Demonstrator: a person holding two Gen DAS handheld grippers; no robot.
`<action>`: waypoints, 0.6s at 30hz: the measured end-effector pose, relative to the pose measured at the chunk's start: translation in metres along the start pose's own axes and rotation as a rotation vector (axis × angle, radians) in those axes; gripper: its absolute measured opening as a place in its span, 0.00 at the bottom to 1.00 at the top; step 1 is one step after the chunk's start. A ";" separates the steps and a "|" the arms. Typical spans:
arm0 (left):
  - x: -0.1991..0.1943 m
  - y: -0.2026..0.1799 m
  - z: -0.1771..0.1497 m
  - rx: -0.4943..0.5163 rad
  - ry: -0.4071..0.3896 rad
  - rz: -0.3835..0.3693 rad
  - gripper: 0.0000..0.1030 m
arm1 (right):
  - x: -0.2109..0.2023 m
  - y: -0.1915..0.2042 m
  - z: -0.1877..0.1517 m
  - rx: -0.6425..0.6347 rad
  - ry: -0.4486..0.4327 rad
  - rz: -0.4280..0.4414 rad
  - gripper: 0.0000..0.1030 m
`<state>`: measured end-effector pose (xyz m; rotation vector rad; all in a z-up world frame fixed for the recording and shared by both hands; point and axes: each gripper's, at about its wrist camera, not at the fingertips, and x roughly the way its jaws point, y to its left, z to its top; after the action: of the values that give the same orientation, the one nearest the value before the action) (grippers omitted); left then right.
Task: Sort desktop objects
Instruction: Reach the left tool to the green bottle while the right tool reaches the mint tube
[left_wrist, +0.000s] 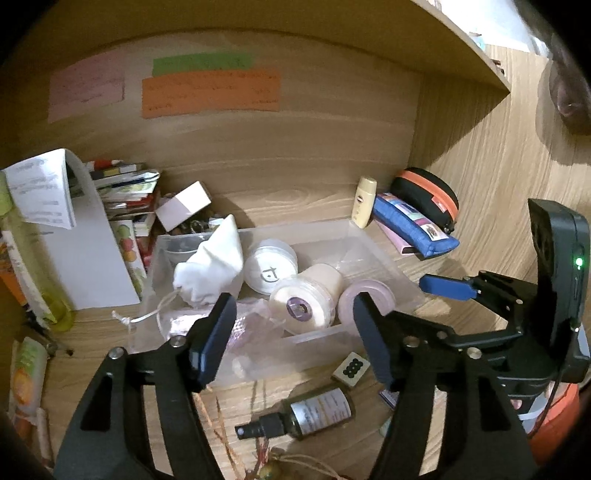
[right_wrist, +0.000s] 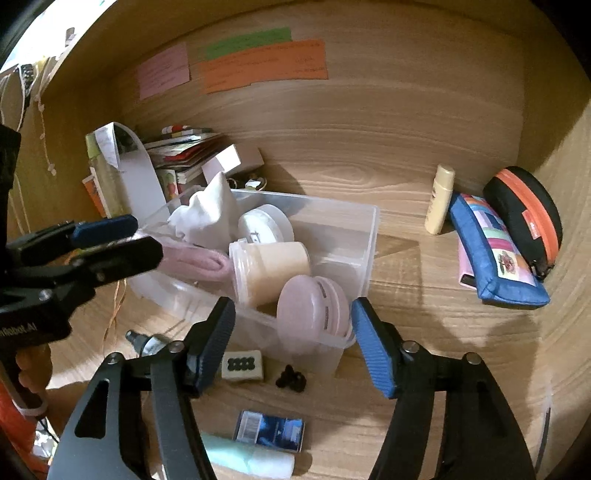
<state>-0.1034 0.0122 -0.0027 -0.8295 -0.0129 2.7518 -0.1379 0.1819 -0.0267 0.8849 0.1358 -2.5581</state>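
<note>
- Nearest the right tool (right_wrist: 291, 343), on the wooden bench (right_wrist: 424, 354), lie a blue box (right_wrist: 269, 430) and a pale green roll (right_wrist: 247, 459).
- A little farther sit a domino tile (right_wrist: 242, 365) and a small black lump (right_wrist: 291, 379), just before the clear bin (right_wrist: 364, 243).
- The right tool's jaws stand apart with nothing between them.
- The left tool (left_wrist: 293, 332) is likewise spread wide and empty, above the bin's near edge; a dark spray bottle (left_wrist: 306, 413) lies on its side below it.
- Inside the bin: a pink round case (right_wrist: 310, 314) at the near corner, a cream jar (right_wrist: 269, 271) on its side, a white tub (right_wrist: 266, 225), a white cloth pouch (right_wrist: 207, 212).
- Beyond, to the right: a blue pencil case (right_wrist: 491, 251), a black and orange zip case (right_wrist: 524, 218), a cream bottle (right_wrist: 439, 199) standing upright.
- At the back left, a pile of booklets (right_wrist: 184, 151); coloured notes (right_wrist: 258, 62) on the back wall.
</note>
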 end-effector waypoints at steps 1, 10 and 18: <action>-0.003 0.000 -0.001 -0.004 -0.005 0.003 0.67 | -0.002 0.002 -0.001 -0.005 -0.002 -0.003 0.63; -0.021 0.001 -0.015 -0.029 -0.010 0.035 0.72 | -0.019 0.009 -0.015 -0.023 -0.009 -0.022 0.71; -0.033 0.018 -0.036 -0.052 0.018 0.102 0.77 | -0.032 0.002 -0.030 0.001 0.004 -0.035 0.72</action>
<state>-0.0621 -0.0164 -0.0163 -0.8927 -0.0401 2.8501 -0.0977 0.1985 -0.0306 0.8961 0.1526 -2.5889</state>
